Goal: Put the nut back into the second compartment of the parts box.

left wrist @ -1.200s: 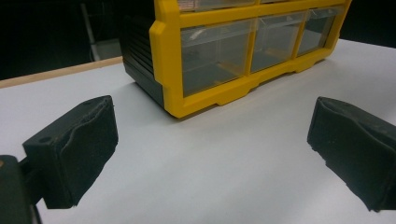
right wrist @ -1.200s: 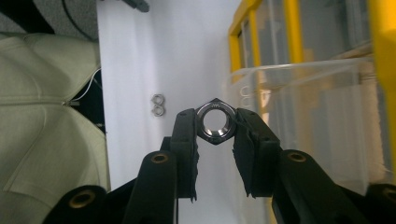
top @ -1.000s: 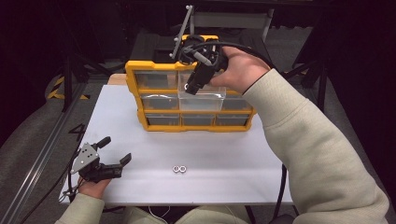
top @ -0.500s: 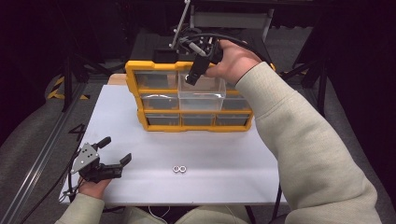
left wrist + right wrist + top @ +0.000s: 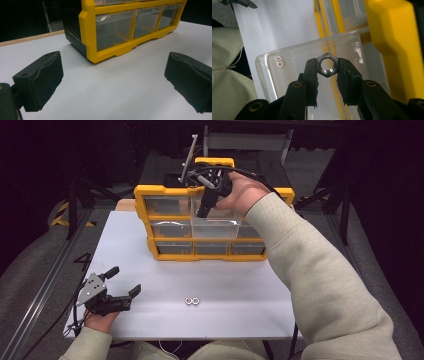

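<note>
A yellow organizer [image 5: 214, 256] with clear drawers stands at the back of the white table [image 5: 235, 295]. Its middle drawer [image 5: 216, 228] is pulled out. My right gripper [image 5: 202, 213] points down over that drawer, shut on a silver hex nut [image 5: 321, 61] pinched between its pads [image 5: 311, 72]. In the right gripper view the nut hangs just above the clear drawer [image 5: 294, 72]. At the table's front left, my left gripper [image 5: 125, 281] rests open, with nothing between its jaws in the left gripper view [image 5: 112, 82]. It faces the organizer's bottom row [image 5: 113, 32].
Two small metal rings [image 5: 192, 301] lie side by side on the table near the front edge; they also show through the drawer [image 5: 279, 61]. The person's right forearm in a light sleeve [image 5: 320, 280] crosses the table's right half.
My right gripper with the nut has sunk slightly and shifted left toward the pulled-out drawer. The left gripper has stayed still.
</note>
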The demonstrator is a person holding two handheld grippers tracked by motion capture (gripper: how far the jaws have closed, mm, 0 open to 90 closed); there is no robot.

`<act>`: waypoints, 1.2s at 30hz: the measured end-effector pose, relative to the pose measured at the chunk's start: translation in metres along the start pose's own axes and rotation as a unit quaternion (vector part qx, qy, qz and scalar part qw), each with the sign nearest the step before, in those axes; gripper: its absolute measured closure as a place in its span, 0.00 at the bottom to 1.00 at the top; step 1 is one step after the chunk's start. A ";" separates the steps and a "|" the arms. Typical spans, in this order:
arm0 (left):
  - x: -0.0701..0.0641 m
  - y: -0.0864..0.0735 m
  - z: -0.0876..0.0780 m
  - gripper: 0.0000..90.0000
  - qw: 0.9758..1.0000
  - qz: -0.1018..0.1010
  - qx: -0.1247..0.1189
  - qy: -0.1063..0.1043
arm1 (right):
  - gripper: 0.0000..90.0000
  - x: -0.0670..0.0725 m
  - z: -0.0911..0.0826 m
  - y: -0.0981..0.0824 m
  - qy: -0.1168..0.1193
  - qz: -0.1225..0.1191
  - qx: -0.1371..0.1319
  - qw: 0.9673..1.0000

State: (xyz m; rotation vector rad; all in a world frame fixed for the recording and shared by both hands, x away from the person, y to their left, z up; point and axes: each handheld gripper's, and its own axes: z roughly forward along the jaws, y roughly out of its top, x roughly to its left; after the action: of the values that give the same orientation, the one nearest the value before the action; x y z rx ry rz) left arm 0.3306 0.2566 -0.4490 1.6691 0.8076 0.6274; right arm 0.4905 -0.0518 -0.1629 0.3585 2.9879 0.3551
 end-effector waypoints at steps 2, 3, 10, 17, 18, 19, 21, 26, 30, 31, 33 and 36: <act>0.000 0.000 0.000 0.03 1.000 0.000 0.000 0.000 | 0.77 0.000 0.002 0.000 0.001 0.001 0.001 1.000; 0.000 0.000 0.000 0.03 1.000 -0.001 0.001 0.000 | 0.77 -0.001 0.005 0.000 0.008 0.001 0.001 1.000; 0.000 0.000 0.000 0.03 1.000 0.000 -0.001 -0.001 | 0.77 -0.004 0.011 0.003 0.018 0.002 0.006 1.000; 0.000 0.000 0.001 0.03 1.000 -0.002 -0.002 -0.002 | 0.70 0.001 0.013 0.003 0.007 -0.011 0.005 1.000; 0.000 0.000 0.001 0.03 1.000 -0.003 -0.001 -0.002 | 0.71 0.001 0.013 0.003 0.005 -0.010 0.004 1.000; 0.000 0.000 0.001 0.03 1.000 -0.003 -0.001 -0.003 | 0.72 0.002 0.010 0.002 -0.003 -0.011 0.004 1.000; 0.000 0.000 0.001 0.03 1.000 -0.003 -0.002 -0.003 | 0.71 0.002 0.002 -0.001 -0.008 -0.010 -0.007 1.000; 0.001 0.000 0.003 0.03 1.000 -0.007 0.001 -0.005 | 0.65 0.007 -0.025 -0.020 -0.027 0.002 -0.041 0.999; 0.001 0.001 0.004 0.03 1.000 -0.006 0.001 -0.006 | 0.60 0.014 -0.043 -0.038 -0.050 0.011 -0.058 0.997; 0.001 0.001 0.005 0.03 1.000 -0.005 0.000 -0.005 | 0.60 0.015 -0.046 -0.042 -0.053 0.010 -0.062 0.997; 0.000 0.001 0.005 0.03 1.000 -0.006 0.000 -0.005 | 0.58 0.016 -0.050 -0.047 -0.057 0.014 -0.066 0.996; 0.000 0.001 0.007 0.03 1.000 -0.005 0.001 -0.007 | 0.44 0.029 -0.062 -0.067 -0.069 0.019 -0.089 0.993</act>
State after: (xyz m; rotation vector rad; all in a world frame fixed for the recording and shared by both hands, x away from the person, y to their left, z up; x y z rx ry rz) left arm 0.3361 0.2526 -0.4493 1.6689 0.8056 0.6075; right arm 0.4396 -0.1215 -0.1215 0.4038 2.7917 0.5722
